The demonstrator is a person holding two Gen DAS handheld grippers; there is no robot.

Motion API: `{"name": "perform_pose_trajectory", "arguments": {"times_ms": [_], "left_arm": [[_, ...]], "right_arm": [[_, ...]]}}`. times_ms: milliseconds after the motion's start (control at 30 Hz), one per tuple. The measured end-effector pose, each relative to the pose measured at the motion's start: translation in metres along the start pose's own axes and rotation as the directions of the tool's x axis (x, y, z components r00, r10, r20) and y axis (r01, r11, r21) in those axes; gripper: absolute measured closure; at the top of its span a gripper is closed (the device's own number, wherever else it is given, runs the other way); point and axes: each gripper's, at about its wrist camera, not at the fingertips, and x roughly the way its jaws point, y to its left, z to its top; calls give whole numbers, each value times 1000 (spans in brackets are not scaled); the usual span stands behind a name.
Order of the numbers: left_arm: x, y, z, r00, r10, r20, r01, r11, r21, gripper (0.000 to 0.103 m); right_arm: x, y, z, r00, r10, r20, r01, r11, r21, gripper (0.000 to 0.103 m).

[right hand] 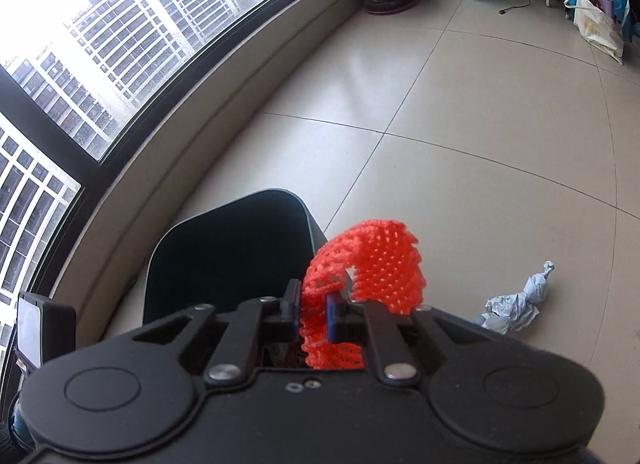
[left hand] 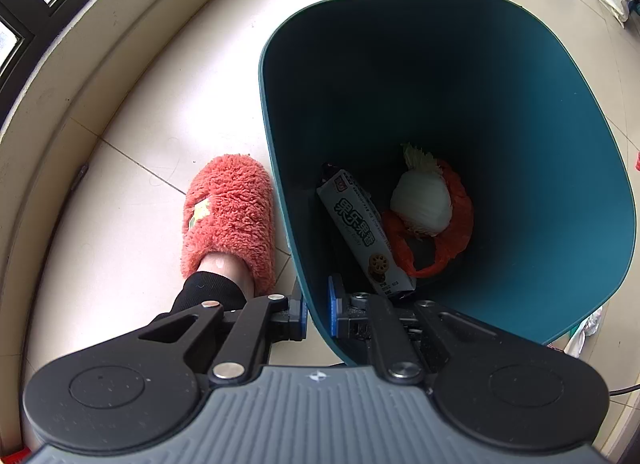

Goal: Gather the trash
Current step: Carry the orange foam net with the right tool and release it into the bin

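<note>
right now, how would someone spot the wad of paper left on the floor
Start at the dark bin by the curved window, then look across the tiled floor to its right. The paper wad lies there alone: pale blue-white, crumpled, one end twisted into a knot, unlike the red mesh the right claw holds.

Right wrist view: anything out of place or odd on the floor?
Yes: a crumpled blue-grey paper wad lies loose on the tiles, outside the dark bin. The right tongs grip an orange foam net, also not binned yet.
</note>
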Motion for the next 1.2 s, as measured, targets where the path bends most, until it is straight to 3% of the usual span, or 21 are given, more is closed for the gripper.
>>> {"name": "perform_pose_trajectory", "arguments": {"times_ms": [400, 767, 1200], "left_arm": [[1, 6, 1, 1000, -19, -4, 19, 1000, -1, 93], [4, 8, 1, 1000, -22, -6, 22, 1000, -1, 93], [6, 8, 0, 1000, -29, -8, 29, 1000, -5, 94]], "right_arm": [[68, 60, 2, 994, 45, -102, -54, 995, -86, 92], [121, 61, -17, 977, -20, -213, 2, 996, -84, 92], [149, 75, -31, 950, -100, -296, 70, 991, -112, 78]]}}
